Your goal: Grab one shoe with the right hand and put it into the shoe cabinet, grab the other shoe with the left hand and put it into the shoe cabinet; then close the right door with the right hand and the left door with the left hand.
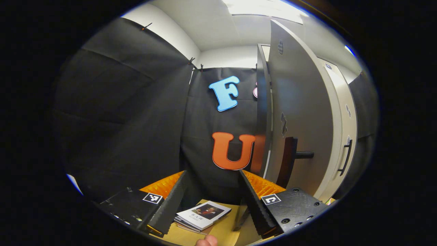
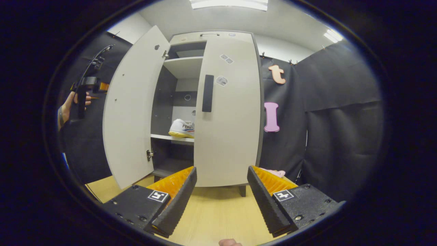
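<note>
From the right gripper view I see the shoe cabinet (image 2: 218,112), flat pale panels on a dark carcass: its right door (image 2: 227,112) is closed, its left door (image 2: 131,109) swung wide. A white shoe (image 2: 182,128) with a yellowish sole sits on the middle shelf. My right gripper (image 2: 221,191) gapes, ridged fingers holding nothing. My left gripper (image 1: 211,198) is likewise spread and empty, above a glossy booklet (image 1: 203,214) on the wood-grain floor (image 1: 225,229).
</note>
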Demonstrator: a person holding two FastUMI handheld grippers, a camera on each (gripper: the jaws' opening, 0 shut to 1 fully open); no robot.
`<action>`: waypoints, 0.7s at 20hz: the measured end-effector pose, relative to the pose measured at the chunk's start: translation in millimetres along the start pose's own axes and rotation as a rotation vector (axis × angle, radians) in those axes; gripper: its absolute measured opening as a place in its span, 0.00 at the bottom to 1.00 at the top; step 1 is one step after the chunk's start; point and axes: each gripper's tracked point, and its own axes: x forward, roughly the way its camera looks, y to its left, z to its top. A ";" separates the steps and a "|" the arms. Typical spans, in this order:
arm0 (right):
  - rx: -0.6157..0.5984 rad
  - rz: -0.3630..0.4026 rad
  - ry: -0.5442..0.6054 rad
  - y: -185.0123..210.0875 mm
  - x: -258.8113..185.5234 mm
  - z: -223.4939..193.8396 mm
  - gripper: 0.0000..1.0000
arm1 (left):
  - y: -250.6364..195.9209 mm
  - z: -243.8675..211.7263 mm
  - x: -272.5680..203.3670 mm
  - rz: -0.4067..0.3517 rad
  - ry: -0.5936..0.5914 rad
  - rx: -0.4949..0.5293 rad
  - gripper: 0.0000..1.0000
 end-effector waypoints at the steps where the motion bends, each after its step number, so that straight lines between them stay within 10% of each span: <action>1: 0.001 0.002 0.002 0.5 0.7 -0.2 0.97 | -4.0 0.0 -0.9 -0.001 0.002 -0.002 0.89; 14: -0.015 -0.042 0.012 -18.6 2.6 -3.9 0.97 | -126.5 -9.0 -11.8 -0.218 0.004 -0.026 0.89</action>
